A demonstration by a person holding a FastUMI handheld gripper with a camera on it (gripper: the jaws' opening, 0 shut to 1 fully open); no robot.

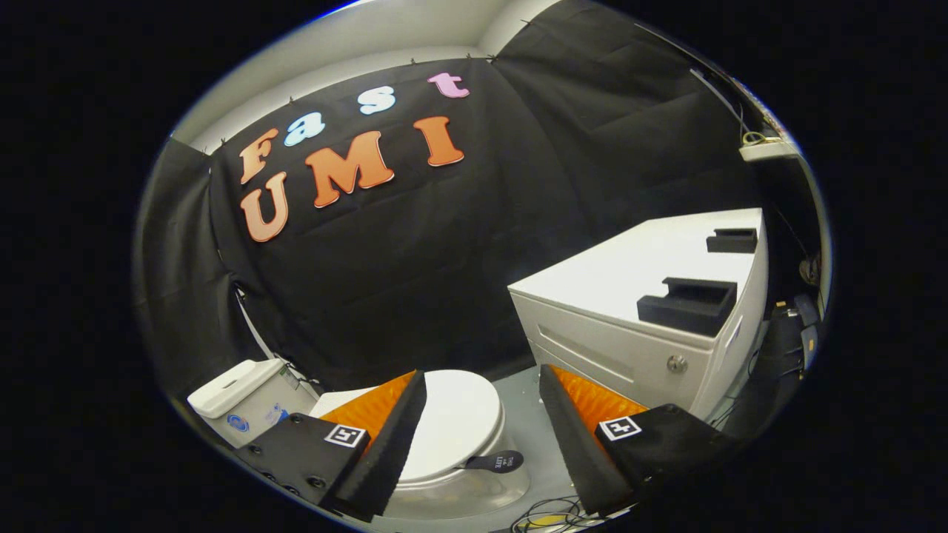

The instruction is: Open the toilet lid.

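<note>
A white toilet stands on the floor below my fingers, its lid (pixel 452 418) lying flat and closed over the bowl (pixel 474 492). A small dark tab (pixel 495 462) sticks out from the lid's front edge. The white tank (pixel 241 396) sits behind the left finger. My gripper (pixel 481 385) hangs above the lid, open, with a wide gap and nothing between the fingers. The left finger (pixel 389 437) covers part of the lid's near side; the right finger (pixel 574 437) is off to the side of the bowl, over the floor.
A white drawer cabinet (pixel 629 337) stands right of the toilet, with two dark foam holders (pixel 689 303) on top. Cables (pixel 548 518) lie on the grey floor in front of the bowl. Black cloth walls close the booth behind.
</note>
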